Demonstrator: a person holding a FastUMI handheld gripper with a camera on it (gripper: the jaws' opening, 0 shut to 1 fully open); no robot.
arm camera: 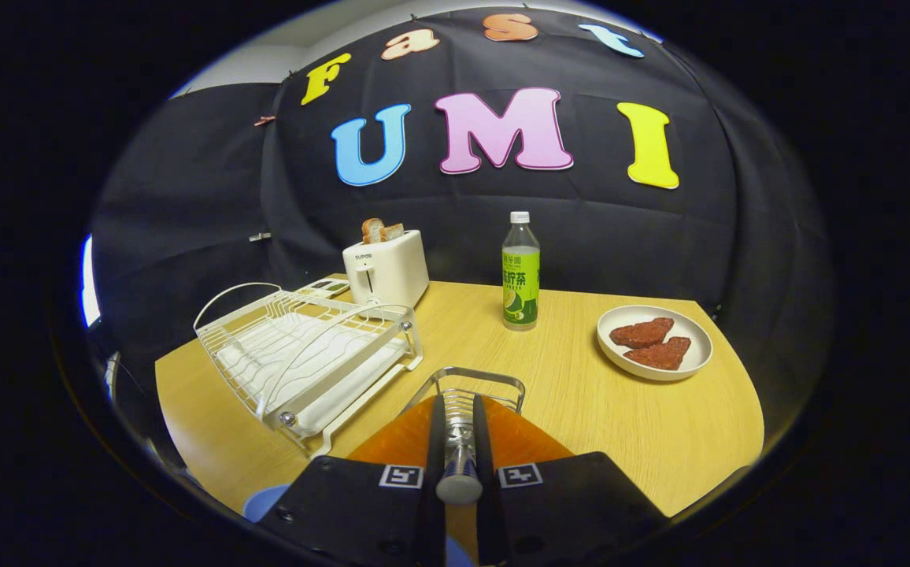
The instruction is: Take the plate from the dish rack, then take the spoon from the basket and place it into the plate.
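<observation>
1. Gripper (459,441) with both fingers drawn in narrow, clamped on a spoon (459,465); metal handle pinched between them, its rounded end pointing back toward the camera.
2. Right under the fingers and spreading to both sides of them, an orange plate (526,441); whether the spoon touches it, impossible to tell.
3. Just ahead of the fingertips, a wire basket (471,382) on the wooden table (597,417), its curved rim rising beyond the plate.
4. Ahead and to the left of the fingers, a white wire dish rack (305,354) with a white tray under it, no plate in its slots.
5. Farther off beyond the rack, a white toaster (386,272) with two slices of bread (380,230) standing up out of it.
6. Well beyond the fingers and slightly right, a bottle (520,272), upright, with a green label and white cap.
7. Off to the right of the fingers, well apart, a white dish (654,342) carrying two reddish-brown pieces of food.
</observation>
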